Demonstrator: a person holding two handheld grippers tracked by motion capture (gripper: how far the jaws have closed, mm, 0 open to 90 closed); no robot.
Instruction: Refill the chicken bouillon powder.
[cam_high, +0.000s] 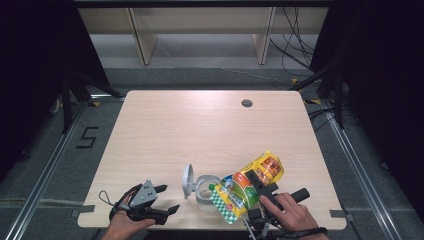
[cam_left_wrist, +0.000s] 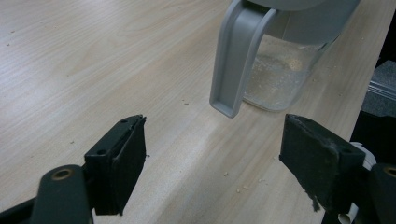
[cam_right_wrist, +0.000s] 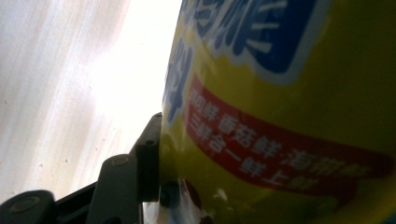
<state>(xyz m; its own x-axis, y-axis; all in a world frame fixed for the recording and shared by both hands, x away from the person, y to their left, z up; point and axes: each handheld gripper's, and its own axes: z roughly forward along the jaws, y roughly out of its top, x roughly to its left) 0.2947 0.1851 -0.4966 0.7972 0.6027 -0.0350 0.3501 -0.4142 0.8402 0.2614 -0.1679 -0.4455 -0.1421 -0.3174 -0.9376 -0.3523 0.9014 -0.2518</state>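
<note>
A: R gripper (cam_high: 261, 184) first — jaws clamped on the yellow snack bag (cam_high: 250, 186), pad pressed into its side in the right gripper view (cam_right_wrist: 149, 154). Bag's tilted, printed end aimed down-left at the jar.

B: And the L gripper (cam_high: 167, 199)?

A: Jaws wide apart, nothing between the pads (cam_left_wrist: 122, 163). Parked on the table (cam_high: 200, 130) near the front edge, pointed at the clear jar (cam_high: 206, 189), apart from it.

B: Jar status?

A: Upright btw the two grippers, grey flip lid (cam_high: 188, 181) swung open to its left. Left gripper view shows a thin layer of crumbs/grains at the bottom (cam_left_wrist: 275, 79), mostly empty otherwise.

B: So progress?

A: My read: lid open = done, bag in hand over the mouth = done. Pour looks barely begun; can't tell if anything's flowing rn. Left: empty the bag in, set it down, shut the lid.
</note>
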